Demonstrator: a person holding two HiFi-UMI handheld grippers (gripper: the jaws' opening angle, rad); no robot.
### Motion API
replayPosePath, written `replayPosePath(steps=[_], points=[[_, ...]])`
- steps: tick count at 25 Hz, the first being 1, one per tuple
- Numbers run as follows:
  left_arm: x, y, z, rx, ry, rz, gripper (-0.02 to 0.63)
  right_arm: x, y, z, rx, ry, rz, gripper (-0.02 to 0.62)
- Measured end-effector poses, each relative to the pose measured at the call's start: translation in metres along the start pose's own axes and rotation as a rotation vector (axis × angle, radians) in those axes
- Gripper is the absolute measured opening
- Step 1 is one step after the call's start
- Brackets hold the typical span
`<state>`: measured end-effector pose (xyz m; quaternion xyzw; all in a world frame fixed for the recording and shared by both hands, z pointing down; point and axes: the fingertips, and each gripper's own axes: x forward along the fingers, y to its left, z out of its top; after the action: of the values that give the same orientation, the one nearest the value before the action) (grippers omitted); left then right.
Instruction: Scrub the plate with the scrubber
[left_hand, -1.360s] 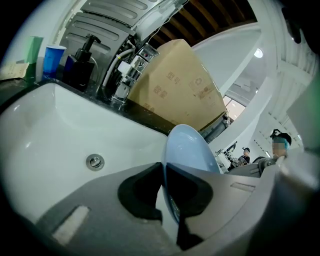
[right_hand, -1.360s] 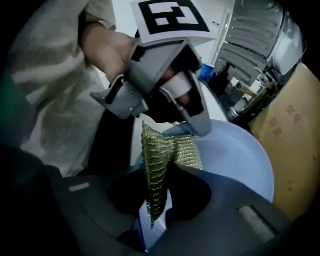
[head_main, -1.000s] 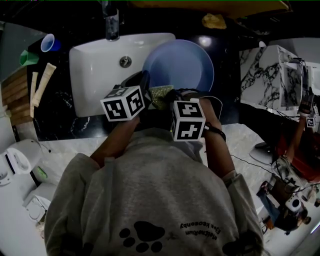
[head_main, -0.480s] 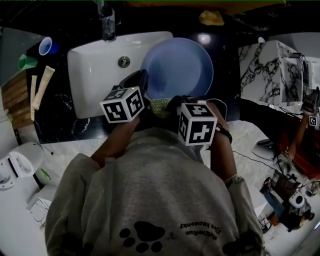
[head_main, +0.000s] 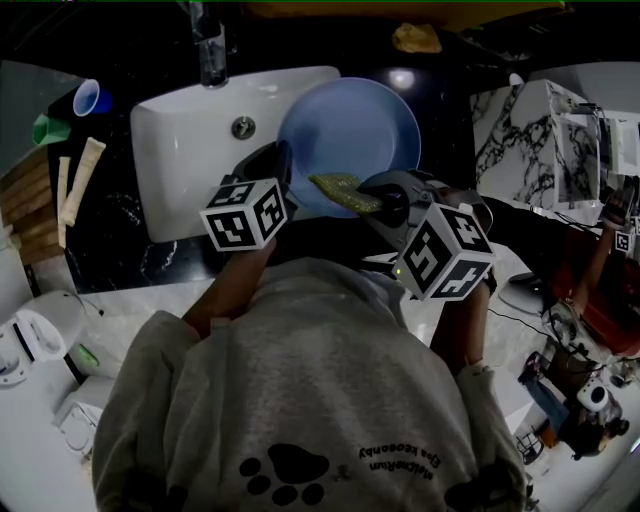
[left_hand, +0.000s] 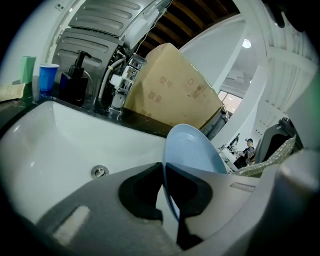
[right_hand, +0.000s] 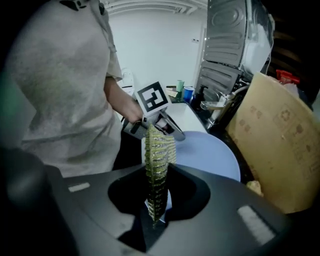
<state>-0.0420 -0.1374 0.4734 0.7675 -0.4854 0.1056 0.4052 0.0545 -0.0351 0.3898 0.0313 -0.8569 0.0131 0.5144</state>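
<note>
Closest to us is the person's grey sweatshirt (head_main: 300, 400), filling the bottom of the head view. Just past it, the left gripper (head_main: 284, 168) has its jaws nearly together, pinched on the near-left rim of the blue plate (head_main: 350, 130). In the left gripper view we see the thin rim running between the two pads with no gap on either side.

The right gripper (head_main: 375, 197) comes in from the right, with its marker cube tipped toward us. Its jaws are clamped on the yellow-green scrubber (head_main: 340, 187), which sticks out leftward from them. In the right gripper view the scrubber stands edge-on between the pads, squeezed at its lower end. From the head view it lies across the plate's near rim, and we cannot tell whether it touches the plate.

The plate is held tilted up on edge over the right end of the white sink (head_main: 190, 140), with its hollow face toward the scrubber's side. Farther in, the drain (head_main: 241, 127) sits in the basin and the faucet (head_main: 210, 50) stands behind it.

On the dark counter at far left a blue cup (head_main: 90, 97) stands beside a green cup (head_main: 50, 128). In the left gripper view we also make out a dark soap dispenser (left_hand: 75, 82) near the blue cup. Behind the sink — farthest of all — leans a large cardboard box (left_hand: 172, 90).
</note>
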Motion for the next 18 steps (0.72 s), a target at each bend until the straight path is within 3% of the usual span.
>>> replayPosePath(steps=[4, 10, 14, 18], points=[[0.000, 0.000, 0.000, -0.001, 0.003, 0.003, 0.015, -0.006, -0.029, -0.013, 0.013, 0.055, -0.154, 0.071], [0.000, -0.002, 0.001, 0.001, 0.008, 0.006, 0.015, -0.026, -0.080, -0.005, 0.044, 0.020, -0.441, 0.074], [0.000, -0.003, 0.002, 0.007, 0.010, 0.008, 0.015, -0.021, -0.104, -0.011, -0.007, 0.106, -0.578, 0.074], [0.001, -0.004, 0.003, 0.008, 0.014, 0.011, 0.017, -0.009, -0.116, -0.015, -0.037, 0.156, -0.653, 0.074]])
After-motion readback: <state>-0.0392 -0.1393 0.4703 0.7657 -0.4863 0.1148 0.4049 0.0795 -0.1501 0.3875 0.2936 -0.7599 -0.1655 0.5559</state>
